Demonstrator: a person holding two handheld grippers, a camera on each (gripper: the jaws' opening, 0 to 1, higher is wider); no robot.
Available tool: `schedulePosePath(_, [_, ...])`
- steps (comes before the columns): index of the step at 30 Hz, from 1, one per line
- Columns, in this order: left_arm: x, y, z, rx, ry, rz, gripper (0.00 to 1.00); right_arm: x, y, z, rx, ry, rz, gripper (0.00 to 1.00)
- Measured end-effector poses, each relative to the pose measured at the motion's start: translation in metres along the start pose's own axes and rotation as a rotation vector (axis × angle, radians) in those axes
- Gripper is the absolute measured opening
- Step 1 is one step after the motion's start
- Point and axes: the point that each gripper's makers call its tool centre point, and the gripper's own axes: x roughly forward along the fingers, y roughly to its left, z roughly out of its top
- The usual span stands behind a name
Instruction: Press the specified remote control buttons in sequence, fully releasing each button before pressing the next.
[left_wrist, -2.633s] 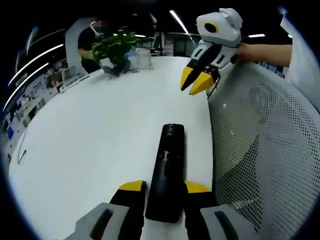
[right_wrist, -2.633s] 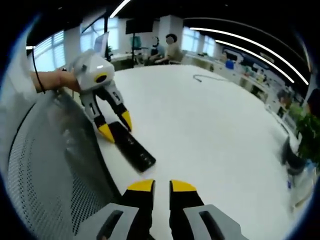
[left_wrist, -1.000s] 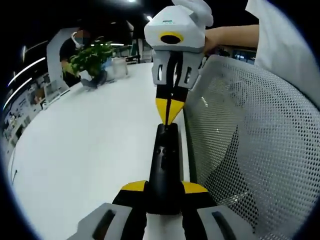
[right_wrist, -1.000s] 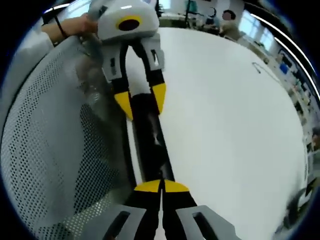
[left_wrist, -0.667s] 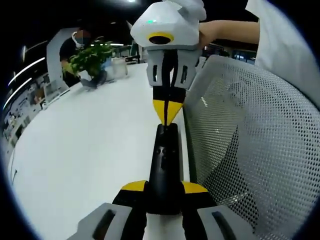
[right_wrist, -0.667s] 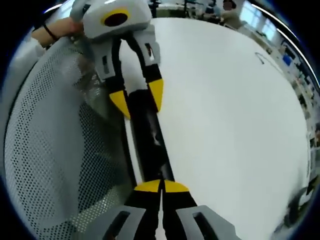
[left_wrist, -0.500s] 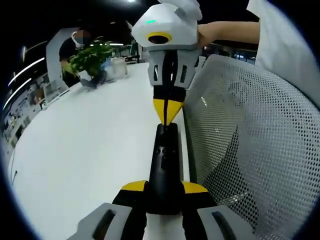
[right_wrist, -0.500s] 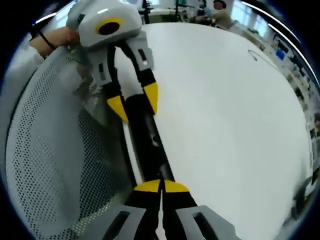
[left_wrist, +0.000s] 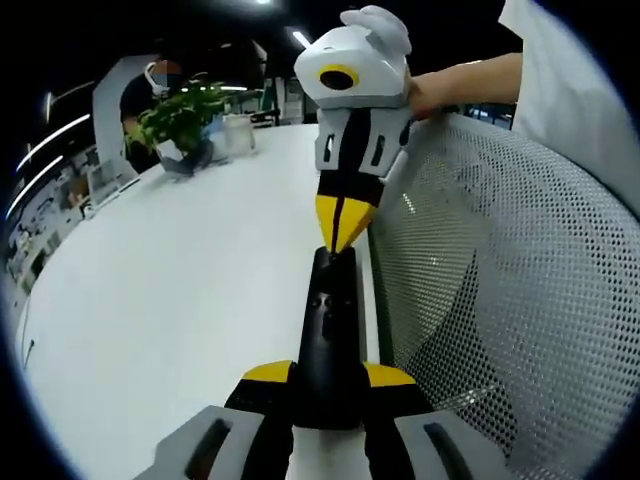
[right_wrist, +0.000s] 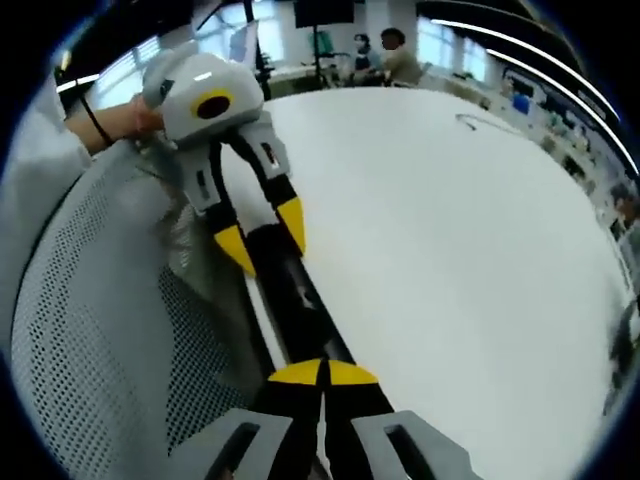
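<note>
Two left fingers (left_wrist: 264, 378) flanking remote (left_wrist: 330, 340)

Black remote (left_wrist: 331, 340), white table (left_wrist: 170, 290), grey perforated mesh chair back (left_wrist: 500, 300).

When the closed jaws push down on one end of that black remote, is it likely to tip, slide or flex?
The remote looks like a long rigid bar, so flex seems unlikely. The left gripper clamps its near end, so sliding or tipping looks unlikely while the right gripper presses the far end.
</note>
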Motion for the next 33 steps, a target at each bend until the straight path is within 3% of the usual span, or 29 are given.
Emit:
schedulePosePath(3, [0.000, 0.000, 0.000, -0.001, -0.001, 0.000, 0.25, 0.001, 0.002, 0.006, -0.005, -0.009, 0.022, 0.00])
schedulePosePath(6, [0.000, 0.000, 0.000, -0.002, -0.002, 0.000, 0.25, 0.002, 0.004, 0.004, -0.083, 0.044, 0.028, 0.00])
schedulePosePath(9, [0.000, 0.000, 0.000, -0.002, -0.002, 0.000, 0.25, 0.004, 0.005, 0.005, -0.103, 0.053, 0.020, 0.00])
schedulePosePath(17, [0.000, 0.000, 0.000, -0.005, 0.002, -0.003, 0.24, 0.005, 0.002, 0.005, -0.105, 0.073, -0.005, 0.00])
schedulePosePath(25, [0.000, 0.000, 0.000, -0.005, 0.001, 0.002, 0.24, 0.003, -0.001, 0.008, 0.150, -0.058, 0.024, 0.00])
schedulePosePath(33, [0.000, 0.000, 0.000, -0.006, 0.001, 0.002, 0.24, 0.007, 0.011, 0.012, -0.099, -0.006, 0.055, 0.00])
